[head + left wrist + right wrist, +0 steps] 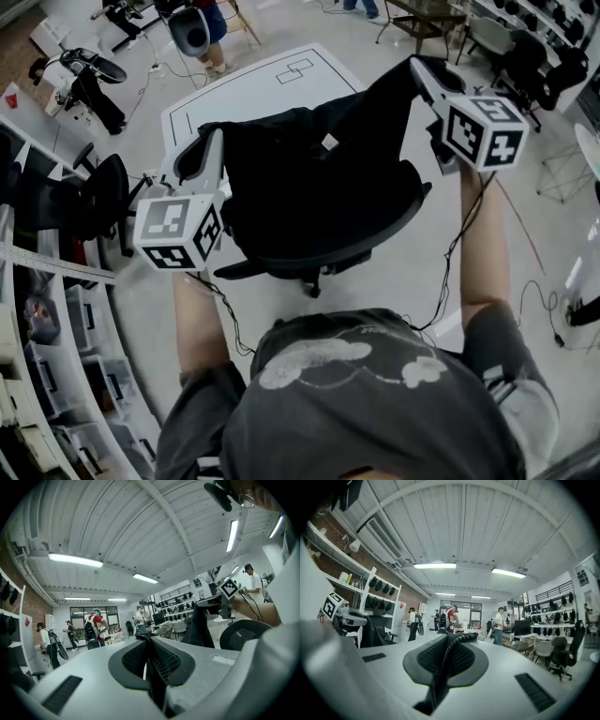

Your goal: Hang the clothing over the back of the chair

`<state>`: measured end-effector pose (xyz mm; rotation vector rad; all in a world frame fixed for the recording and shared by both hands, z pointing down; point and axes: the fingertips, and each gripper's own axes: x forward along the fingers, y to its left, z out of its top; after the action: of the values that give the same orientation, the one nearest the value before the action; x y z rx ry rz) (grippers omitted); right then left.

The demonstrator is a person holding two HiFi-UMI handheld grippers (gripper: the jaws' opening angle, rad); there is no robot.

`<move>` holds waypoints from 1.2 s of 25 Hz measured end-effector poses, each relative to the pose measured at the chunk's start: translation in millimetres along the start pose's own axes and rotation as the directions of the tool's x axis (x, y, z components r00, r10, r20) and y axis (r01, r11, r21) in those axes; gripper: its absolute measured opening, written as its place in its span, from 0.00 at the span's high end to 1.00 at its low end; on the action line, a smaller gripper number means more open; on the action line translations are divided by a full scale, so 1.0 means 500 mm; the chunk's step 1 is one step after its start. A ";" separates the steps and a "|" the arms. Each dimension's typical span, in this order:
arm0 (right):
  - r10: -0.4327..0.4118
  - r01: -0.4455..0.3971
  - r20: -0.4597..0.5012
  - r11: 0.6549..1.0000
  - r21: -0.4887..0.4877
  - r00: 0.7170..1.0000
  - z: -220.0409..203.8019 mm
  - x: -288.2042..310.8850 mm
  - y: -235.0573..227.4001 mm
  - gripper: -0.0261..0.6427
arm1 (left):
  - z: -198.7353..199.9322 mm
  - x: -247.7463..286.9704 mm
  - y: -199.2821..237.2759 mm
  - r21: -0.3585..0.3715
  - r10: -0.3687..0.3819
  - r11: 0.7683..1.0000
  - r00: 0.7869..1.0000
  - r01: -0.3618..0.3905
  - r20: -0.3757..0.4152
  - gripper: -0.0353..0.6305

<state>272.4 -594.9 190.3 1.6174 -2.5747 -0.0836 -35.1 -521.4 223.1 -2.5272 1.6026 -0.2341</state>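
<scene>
A limp black cloth garment (309, 178) is held stretched between the two grippers, above the back of the black mesh-backed office chair (323, 251) and mostly on its seat side. Whether it touches the backrest rim yet cannot be told. The left gripper (214, 148) is clamped on one edge of the cloth, over the chair's left end. The right gripper (422, 71) is clamped on the opposite edge, beyond the chair's right end and farther from the backrest. In each gripper view the jaws are seen pressed together with a thin fold of dark fabric caught between them.

Several slips can be expected from here. Since only a narrow fold is pinched on each side, the fabric may be pulled out of a jaw if it is dragged across the rim under tension. Because the right edge is carried farther past the chair than the left, the garment may be laid down askew. If most of its weight is left on the seat side (where the bulk appears to hang now), it is likely to slide off once released. The chair appears to stand on a swivel base, so it may be pushed or turned away if the cloth or a gripper is pressed against the backrest. The trailing cables (450, 258) beneath the grippers could also be caught on the chair's back.
</scene>
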 end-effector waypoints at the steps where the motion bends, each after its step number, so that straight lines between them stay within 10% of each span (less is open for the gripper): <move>1: 0.000 0.000 0.006 1.000 0.013 1.000 -0.001 -0.013 -0.021 0.97 | -0.001 -0.010 0.001 0.005 0.022 1.000 1.000 -0.022 -0.008 0.94; 10: 0.169 -0.176 0.097 0.982 0.064 0.981 -0.070 -0.111 0.000 0.97 | -0.070 -0.153 -0.004 0.001 0.240 0.971 0.968 -0.241 -0.077 0.94; 30: 0.053 -0.073 0.296 0.996 0.056 0.954 0.091 -0.428 0.126 0.97 | 0.039 -0.455 -0.149 0.001 0.137 0.991 0.987 -0.137 0.079 0.94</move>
<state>302.9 -375.3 139.5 1.6552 -2.8759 -0.2556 -60.7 -283.4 206.3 -2.3769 1.7323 -0.1220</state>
